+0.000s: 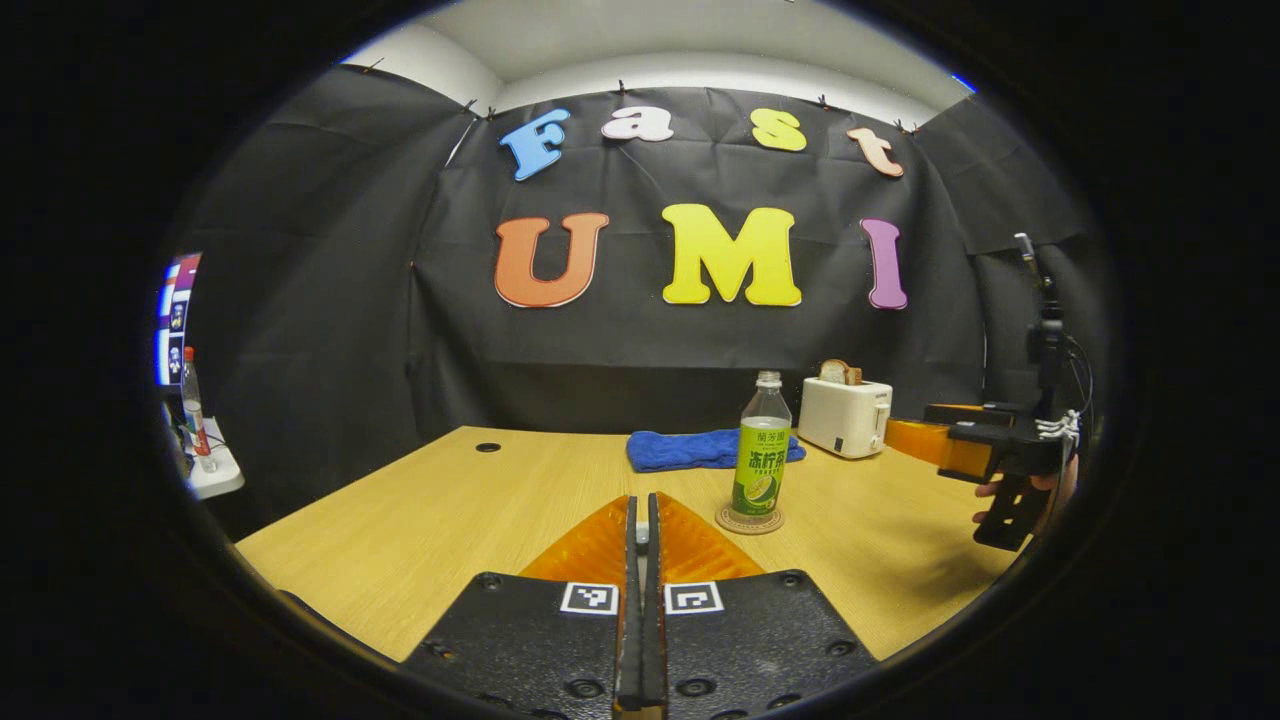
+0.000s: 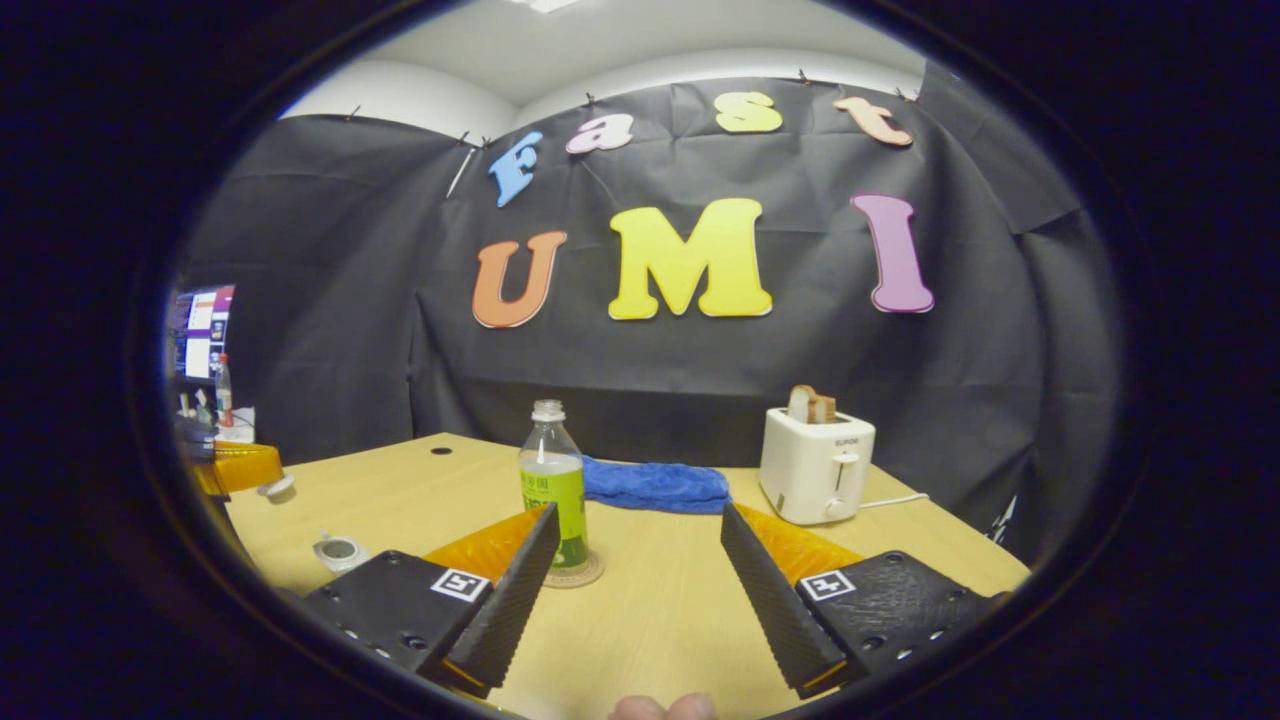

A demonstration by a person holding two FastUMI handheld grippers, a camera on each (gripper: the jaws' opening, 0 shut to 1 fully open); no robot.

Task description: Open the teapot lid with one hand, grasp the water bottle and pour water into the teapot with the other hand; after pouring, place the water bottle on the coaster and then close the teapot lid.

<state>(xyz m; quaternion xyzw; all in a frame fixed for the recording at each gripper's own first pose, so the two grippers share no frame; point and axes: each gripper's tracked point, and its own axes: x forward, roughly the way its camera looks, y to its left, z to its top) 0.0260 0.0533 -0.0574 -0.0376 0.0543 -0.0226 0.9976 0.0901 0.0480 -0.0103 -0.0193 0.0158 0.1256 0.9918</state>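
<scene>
One bottle (image 1: 762,450) is seen standing upright on a round coaster (image 1: 749,521), well in from the table's (image 1: 420,520) edges; its cap is off and its label is green. In the right gripper view the same bottle (image 2: 553,480) is seen on the coaster (image 2: 575,572), just behind the tip of one finger of the right gripper (image 2: 636,570), whose fingers are spread wide apart with nothing between them. Near the table's left edge in that view a small round grey object (image 2: 339,549) is seen, too small to be told apart as lid or pot. The left gripper (image 1: 641,520) is held low over the near edge of the table, its fingers pressed together on nothing, with the bottle just beyond and to the right of its tip. Behind the bottle a blue cloth (image 1: 700,449) is laid towards the far edge, and a white toaster (image 1: 845,415) with a slice of bread in it is stood near the far right corner. At the right edge of the left gripper view the right gripper (image 1: 915,437) is seen from the side, held in a hand (image 1: 1030,487).
</scene>
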